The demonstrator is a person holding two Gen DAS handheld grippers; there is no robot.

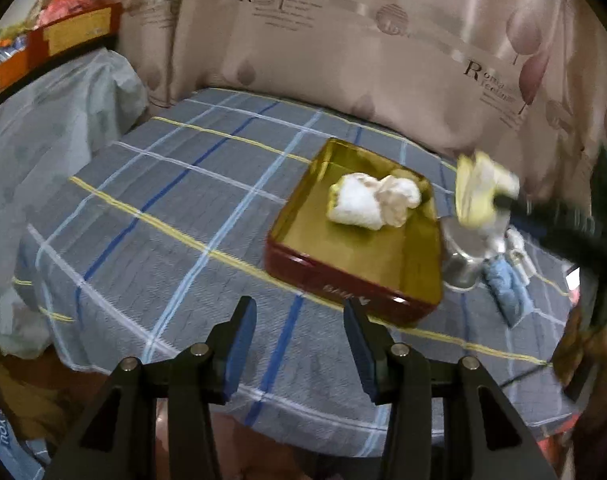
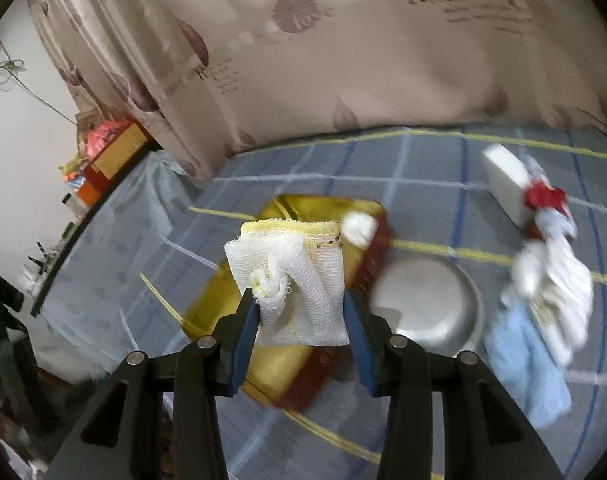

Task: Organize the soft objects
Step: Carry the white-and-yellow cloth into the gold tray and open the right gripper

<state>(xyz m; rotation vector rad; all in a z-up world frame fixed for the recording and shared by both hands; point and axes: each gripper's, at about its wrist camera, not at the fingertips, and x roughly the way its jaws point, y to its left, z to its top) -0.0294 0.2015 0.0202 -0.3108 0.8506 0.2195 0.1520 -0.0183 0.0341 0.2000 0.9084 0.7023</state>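
Note:
A red tin tray with a gold inside [image 1: 343,256] lies on the plaid bed; two white soft bundles [image 1: 373,204] sit at its far end. My left gripper [image 1: 299,316] is open and empty, just short of the tray's near edge. My right gripper [image 2: 299,304] is shut on a white mesh cloth with a yellow edge [image 2: 299,280], held above the tray [image 2: 223,320]. In the left wrist view the cloth [image 1: 479,188] hangs at the tray's right side, held by the right gripper.
A steel bowl [image 2: 427,304] stands right of the tray. A blue cloth [image 2: 531,364], white and red cloths [image 2: 551,240] and a white box [image 2: 507,180] lie further right. A curtain [image 1: 343,40] hangs behind the bed; a plastic-covered heap [image 1: 51,128] lies on the left.

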